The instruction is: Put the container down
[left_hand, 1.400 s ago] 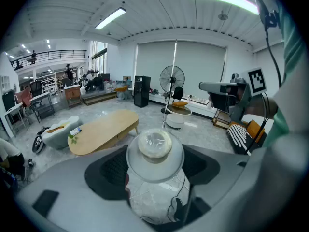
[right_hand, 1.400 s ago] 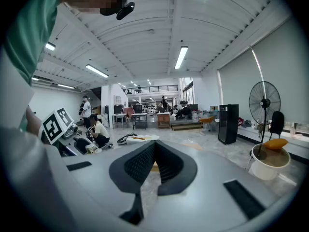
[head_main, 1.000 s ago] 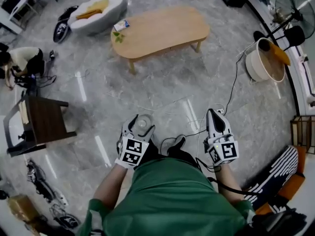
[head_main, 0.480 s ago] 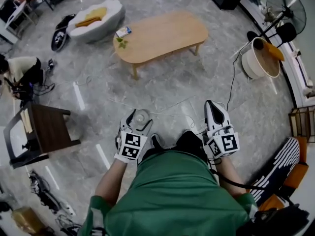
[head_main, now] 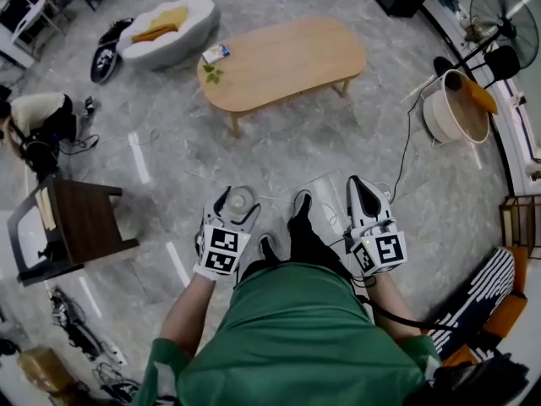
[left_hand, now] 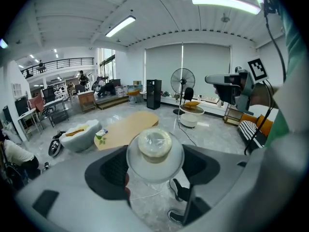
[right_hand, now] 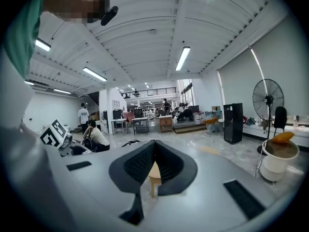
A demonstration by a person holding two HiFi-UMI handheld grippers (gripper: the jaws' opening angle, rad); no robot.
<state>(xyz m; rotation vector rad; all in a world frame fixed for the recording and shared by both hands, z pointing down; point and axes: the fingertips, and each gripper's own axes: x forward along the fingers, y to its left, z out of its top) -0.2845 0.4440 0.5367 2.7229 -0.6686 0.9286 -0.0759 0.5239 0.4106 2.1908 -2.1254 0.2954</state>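
Looking down from my head, I stand in a green shirt on a grey marble floor point(head_main: 169, 150), with a light wooden oval table point(head_main: 287, 57) ahead of me.

My left gripper point(head_main: 238, 203) is closed on a small round clear plastic container point(left_hand: 154, 151), with its jaws pressed against opposite sides of the wide rim. The container has a clear lid and something pale inside; I cannot tell what it is. It hangs in the air on my side of the table, well apart from the table, with only floor beneath it.

My right gripper point(right_hand: 155, 161) has its jaws together with nothing between them. It is also on my side of the table and well short of it. One black shoe point(head_main: 301, 206) points toward the table from between the two grippers.

What could go wrong, as I judge it:
- **Letting go too soon:** If the left jaws part here, the container would fall to the hard floor, short of the table, and the lid might pop off.
- **Slipping:** The plastic looks smooth and the hold is on a round rim, so a jolt or tilt on the way to the table could let it slide out.
- **Squeezing:** Pressing harder to prevent a slip could buckle the thin wall.
- **Tripping:** A black cable point(head_main: 406, 142) trails over the floor off the table's right end, toward my feet, and could catch a step.
- **Crowding:** A small box point(head_main: 215, 52) lies at the table's left end, so setting down there risks a knock. The bare middle of the table looks safer.
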